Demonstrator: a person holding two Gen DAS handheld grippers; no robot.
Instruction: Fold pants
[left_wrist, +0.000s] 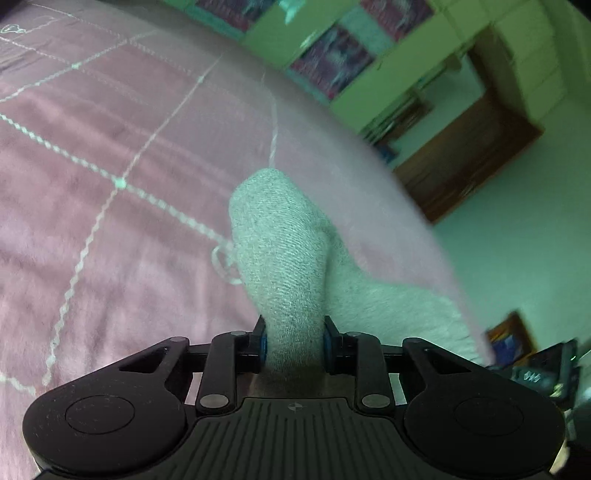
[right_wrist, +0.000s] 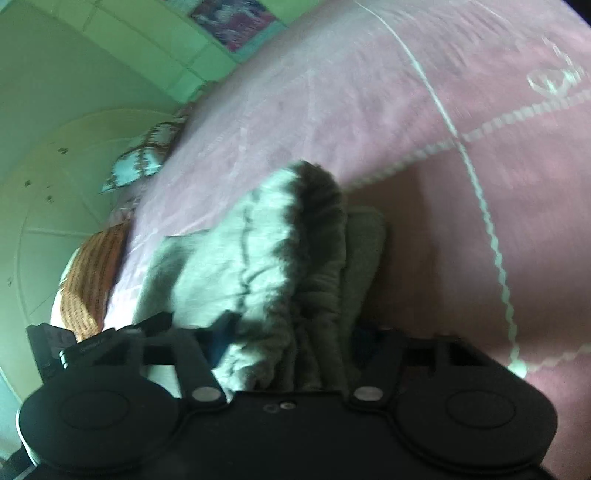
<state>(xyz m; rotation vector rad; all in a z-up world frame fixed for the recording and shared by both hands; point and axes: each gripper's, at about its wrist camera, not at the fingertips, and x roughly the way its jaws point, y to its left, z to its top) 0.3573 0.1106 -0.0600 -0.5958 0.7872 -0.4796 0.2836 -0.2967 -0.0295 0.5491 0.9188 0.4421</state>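
Left wrist view: the left gripper (left_wrist: 294, 345) pinches a bunched fold of the light grey knitted fabric pants (left_wrist: 284, 251) between its two blue-padded fingers (left_wrist: 263, 343), which press against the cloth from both sides. The held fold rises as a rounded hump ahead of the gripper, and more of the same cloth trails off to the right, lying along the edge of the pink quilted bedspread with pale stitched lines (left_wrist: 110, 155). Beyond the bed edge stand a dark brown wooden cabinet (left_wrist: 469, 155) and green wall panels with dark purple patterned inserts (left_wrist: 332, 62); the background is blurred. In the right wrist view, the right gripper (right_wrist: 291, 343) holds a thicker gathered bundle of the pants (right_wrist: 280, 251), the cloth filling the space between its fingers; the left finger (right_wrist: 221, 332) is visible against the fabric, while the right one is in shadow and mostly covered by it. The bundle hangs just above the bedspread (right_wrist: 406, 110), casting a shadow on it to the right. At the far left edge of the bed lie an orange knitted cloth (right_wrist: 92, 280) and a turquoise-and-brown patterned pillow (right_wrist: 140, 162).
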